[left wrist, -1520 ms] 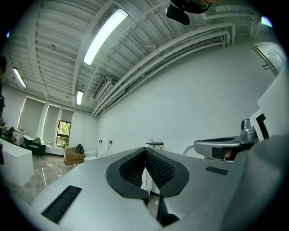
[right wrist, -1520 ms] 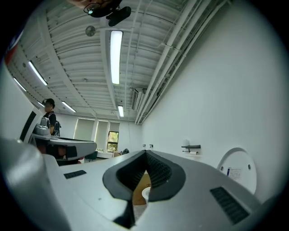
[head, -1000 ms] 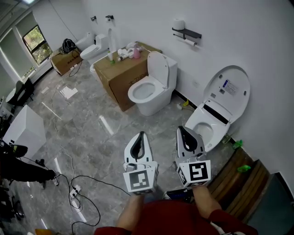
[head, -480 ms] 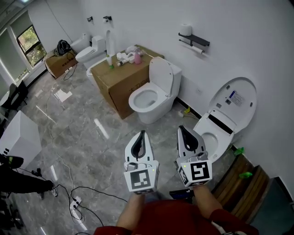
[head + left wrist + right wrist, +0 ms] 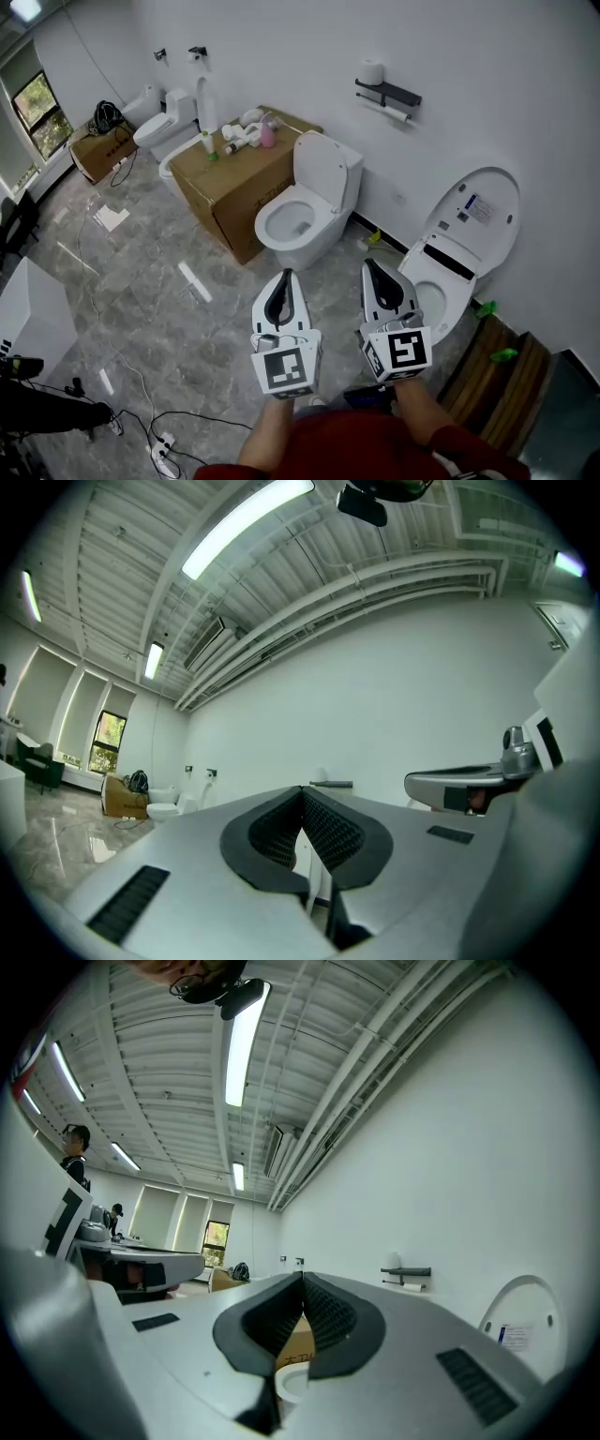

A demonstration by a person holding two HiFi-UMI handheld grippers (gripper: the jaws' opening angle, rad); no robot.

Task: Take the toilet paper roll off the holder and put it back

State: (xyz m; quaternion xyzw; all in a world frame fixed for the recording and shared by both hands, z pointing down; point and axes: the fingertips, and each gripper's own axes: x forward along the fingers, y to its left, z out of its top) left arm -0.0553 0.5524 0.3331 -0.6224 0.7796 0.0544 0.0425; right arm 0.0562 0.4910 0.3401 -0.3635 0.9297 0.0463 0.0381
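Your left gripper [image 5: 286, 275] and right gripper [image 5: 372, 263], both clenched empty, low centre; white toilet paper roll [image 5: 397, 113] hangs under the black holder [image 5: 389, 92], upper right; toilet [image 5: 305, 202] stands between; grey floor [image 5: 169, 309] open leftward.

Left toilet [image 5: 298, 211], right toilet [image 5: 459, 234] flank holder [image 5: 387, 93]; floor gap [image 5: 352, 251] between open.

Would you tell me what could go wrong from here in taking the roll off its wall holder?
The spare roll stands on the shelf just above the roll on the bar; a reach may knock it off. The plain toilet and the smart toilet stand open nearby; a dropped roll might land in a bowl. The left hand-held gripper and right hand-held gripper are shut and would need opening first.
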